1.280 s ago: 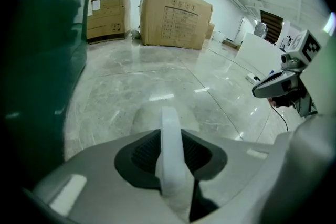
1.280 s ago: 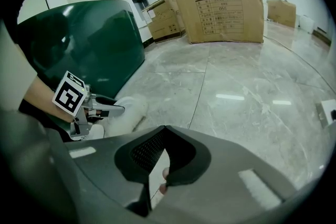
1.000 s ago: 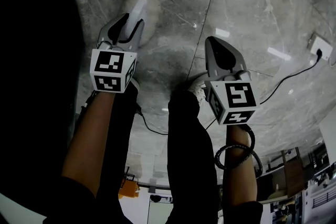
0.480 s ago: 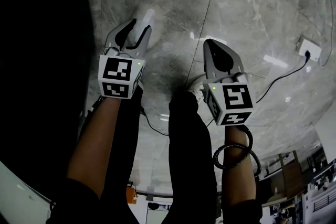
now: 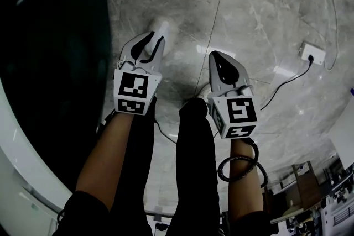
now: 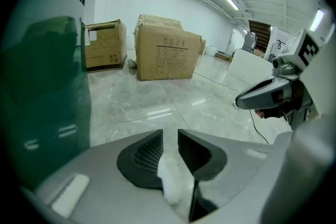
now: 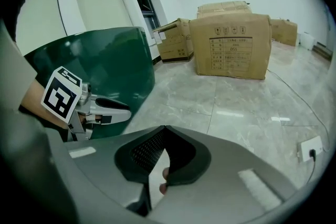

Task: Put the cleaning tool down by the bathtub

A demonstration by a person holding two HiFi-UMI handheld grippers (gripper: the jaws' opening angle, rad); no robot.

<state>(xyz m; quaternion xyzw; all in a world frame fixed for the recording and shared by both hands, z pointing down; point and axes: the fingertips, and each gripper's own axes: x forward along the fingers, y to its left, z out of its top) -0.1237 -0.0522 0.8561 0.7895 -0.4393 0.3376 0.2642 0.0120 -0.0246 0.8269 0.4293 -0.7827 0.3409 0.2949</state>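
Between the jaws of the left gripper [image 5: 154,40] sits the clamped cleaning tool [image 6: 172,183], jutting past them; right gripper [image 7: 164,129] closed, empty.

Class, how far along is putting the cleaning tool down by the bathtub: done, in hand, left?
Done: the person stands beside the green bathtub. In hand: the left gripper grips the white cleaning tool above the floor; the right gripper is shut, empty. Left: lower it to the floor by the tub and let go.
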